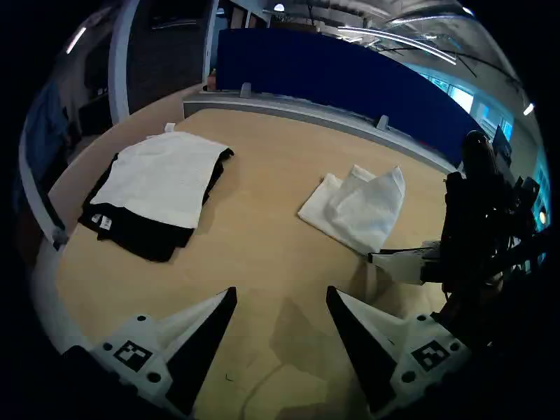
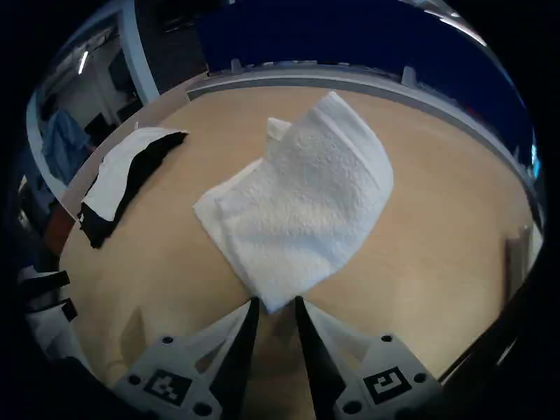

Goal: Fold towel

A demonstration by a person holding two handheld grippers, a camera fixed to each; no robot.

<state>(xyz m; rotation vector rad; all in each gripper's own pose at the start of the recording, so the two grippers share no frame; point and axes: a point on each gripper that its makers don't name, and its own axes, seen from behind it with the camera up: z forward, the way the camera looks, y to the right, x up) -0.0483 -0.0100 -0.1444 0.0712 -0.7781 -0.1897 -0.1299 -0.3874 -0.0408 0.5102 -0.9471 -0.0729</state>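
While my left gripper [image 1: 281, 290] hangs with jaws spread wide above the light wooden surface [image 1: 273, 175], my right gripper [image 2: 276, 302] sits at the nearest corner of the folded white terry towel [image 2: 301, 203]. Its jaws are drawn narrow with that corner between the tips; I cannot tell whether they press on it. The towel lies mid-surface. Toward the left edge, a flat white cloth [image 1: 164, 175] rests atop a black garment [image 1: 140, 234].

Cool, dim light comes from ceiling strips [image 1: 395, 36] far ahead of the left claw [image 1: 280, 290]. Soft shadows lie on the table [image 1: 280, 210] just beneath it. Fisheye warps edges; centres sharp.
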